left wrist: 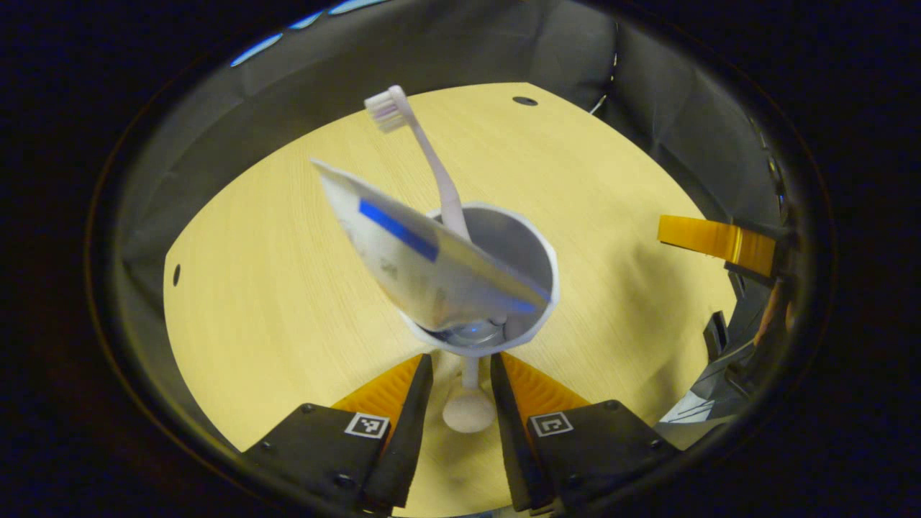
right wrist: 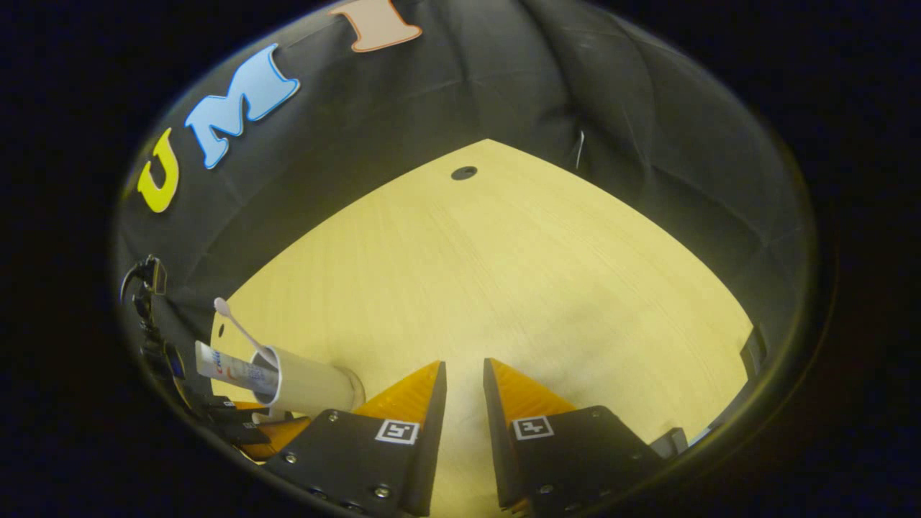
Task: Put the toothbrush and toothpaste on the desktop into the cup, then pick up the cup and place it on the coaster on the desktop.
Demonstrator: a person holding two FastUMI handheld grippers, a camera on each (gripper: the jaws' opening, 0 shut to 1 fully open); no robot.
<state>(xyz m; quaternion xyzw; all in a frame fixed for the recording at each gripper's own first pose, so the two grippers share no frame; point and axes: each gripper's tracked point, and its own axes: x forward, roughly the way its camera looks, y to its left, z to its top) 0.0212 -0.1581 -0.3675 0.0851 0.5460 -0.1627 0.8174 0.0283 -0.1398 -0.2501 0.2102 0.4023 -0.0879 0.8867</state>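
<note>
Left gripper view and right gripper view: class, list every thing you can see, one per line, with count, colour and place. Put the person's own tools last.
cup: one, white, just ahead of the left tongs
toothbrush: one, white, standing in the cup, head up
toothpaste: one tube, silvery white with a blue stripe, leaning in the cup
desktop: one, pale wood, under everything
holes: two in the left gripper view, dark, near the desktop's edges
booth wall: one, black cloth, around the desktop
left tongs: one, black body, fingers either side of a pale stem below the cup; grip unclear
right tongs: one, black body, open over bare desktop
</note>
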